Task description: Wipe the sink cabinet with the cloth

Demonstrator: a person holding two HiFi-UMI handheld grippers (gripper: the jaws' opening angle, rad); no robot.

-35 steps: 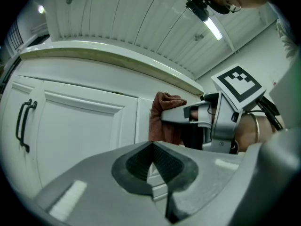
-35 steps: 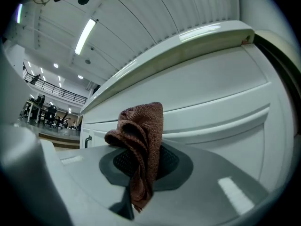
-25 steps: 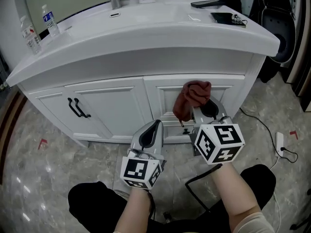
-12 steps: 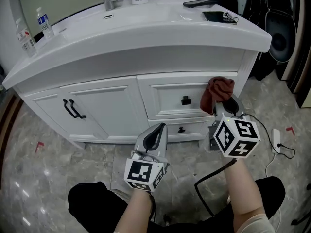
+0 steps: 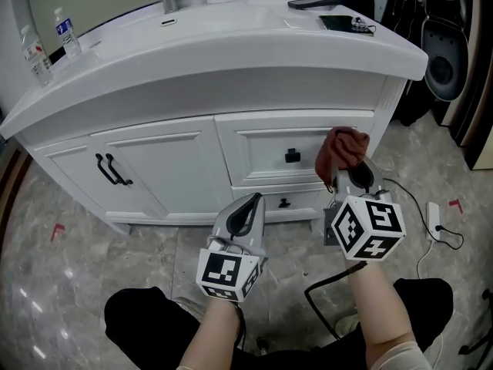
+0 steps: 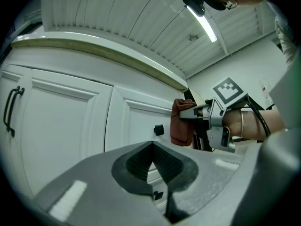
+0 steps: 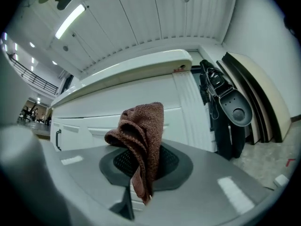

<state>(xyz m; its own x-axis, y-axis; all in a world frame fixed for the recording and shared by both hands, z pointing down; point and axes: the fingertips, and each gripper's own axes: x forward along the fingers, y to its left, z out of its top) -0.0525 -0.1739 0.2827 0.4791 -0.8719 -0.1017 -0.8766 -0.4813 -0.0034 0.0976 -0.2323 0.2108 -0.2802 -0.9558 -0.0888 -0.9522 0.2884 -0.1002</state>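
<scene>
Sweeping right: over the last second the cloth [image 5: 341,151] goes from covering the knob [image 5: 292,156] of the top drawer [image 5: 262,149] to the drawer's right end, near the cabinet's [image 5: 154,168] right edge. In the last half second it barely shifts, only a touch down and left. The knob is now fully exposed.

Read: one pass across the drawer front looks done and the stroke is at its turn point. The lower drawer, the left doors and the right corner post look unwiped, so the task is judged early.

Right gripper [image 5: 351,174]: jaws clamped on the cloth, which bunches up above them with a tail hanging down between the pads.
Left gripper [image 5: 248,203]: jaws closed, nothing in them. It hangs low in front of the cabinet's middle, clear of the face and taking no part.

Hard to tell:
- Whether the cloth actually presses on the drawer front. The head view shows only overlap. The left gripper view shows it just beside the face, but contact is not confirmed.
- The drawer's right end is hidden behind the cloth and right gripper.
- The cabinet's foot is partly blocked by both grippers.
- No visible dirt or wet streak, so wiped and unwiped areas cannot be told apart by sight.
</scene>
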